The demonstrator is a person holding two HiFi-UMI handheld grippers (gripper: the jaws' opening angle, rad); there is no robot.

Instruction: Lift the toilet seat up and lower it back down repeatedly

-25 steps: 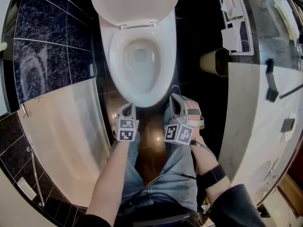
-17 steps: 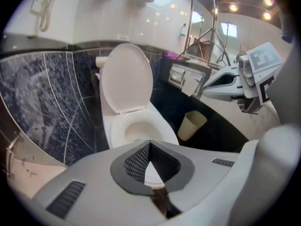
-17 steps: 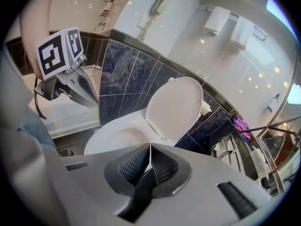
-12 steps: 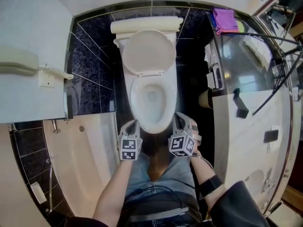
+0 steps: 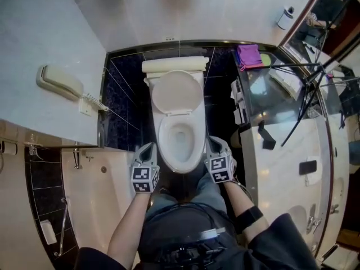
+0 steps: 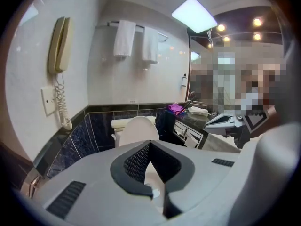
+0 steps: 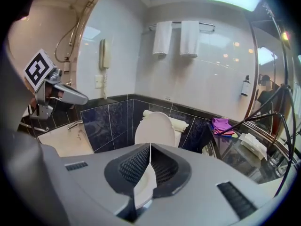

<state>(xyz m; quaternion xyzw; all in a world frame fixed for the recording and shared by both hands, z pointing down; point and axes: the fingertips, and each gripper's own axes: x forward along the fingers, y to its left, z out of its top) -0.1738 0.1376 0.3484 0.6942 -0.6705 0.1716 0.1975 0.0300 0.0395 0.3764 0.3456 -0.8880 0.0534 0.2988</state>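
Left tongs (image 5: 148, 147), right tongs (image 5: 213, 142) beside bowl rim (image 5: 163, 145)

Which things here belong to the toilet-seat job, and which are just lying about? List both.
Job in hand:
- white ceramic toilet, lid raised
- left gripper, shut, empty
- right gripper, shut, empty

Just lying about:
- beige wall telephone
- crumpled purple cloth
- two white hanging towels
- small white bottle
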